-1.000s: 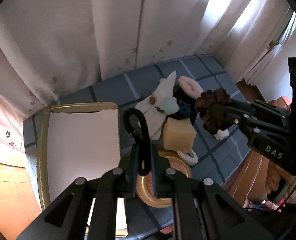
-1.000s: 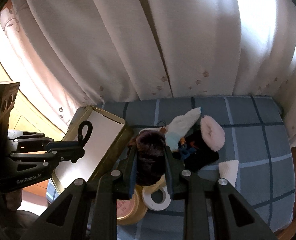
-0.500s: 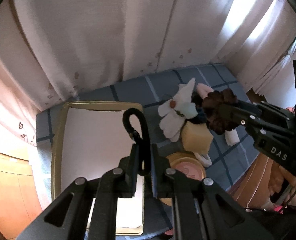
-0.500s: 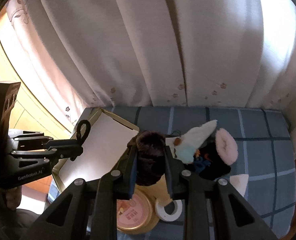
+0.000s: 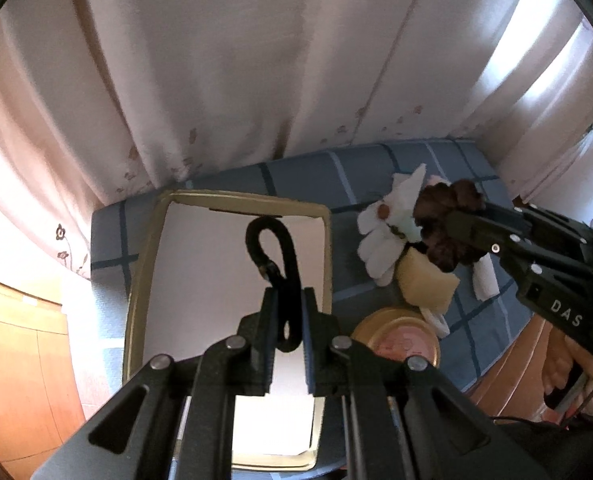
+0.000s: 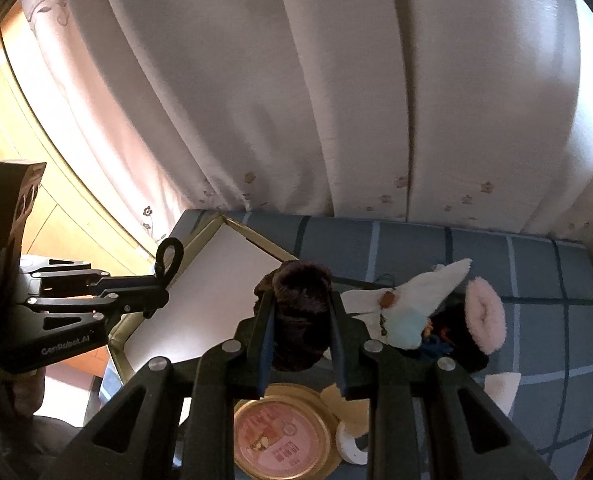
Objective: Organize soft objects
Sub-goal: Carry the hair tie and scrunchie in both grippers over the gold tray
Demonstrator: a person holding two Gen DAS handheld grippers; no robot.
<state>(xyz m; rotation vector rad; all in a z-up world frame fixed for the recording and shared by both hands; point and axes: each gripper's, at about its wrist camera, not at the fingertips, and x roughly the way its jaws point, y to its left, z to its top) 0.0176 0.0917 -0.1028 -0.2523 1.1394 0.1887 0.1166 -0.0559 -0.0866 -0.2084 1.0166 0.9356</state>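
Two soft things are in your grip. Your left gripper (image 5: 287,312) has its fingers pinched narrow on a thin black hair tie (image 5: 274,256), a smooth cord whose loop stands up at the centre of the left wrist view, above the white-lined, gold-rimmed tray (image 5: 146,264). Your right gripper (image 6: 301,336) clamps a dark brown furry scrunchie (image 6: 301,312), plump between the fingers, at the centre of the right wrist view. On the blue checked table (image 6: 536,264) to the right lies a heap: a white fabric flower (image 6: 416,300), a fluffy pink ring (image 6: 484,316) and a yellow sponge block (image 5: 426,284). At lower centre sits a round gold tin (image 6: 282,436) beside a white tape roll (image 6: 350,444).
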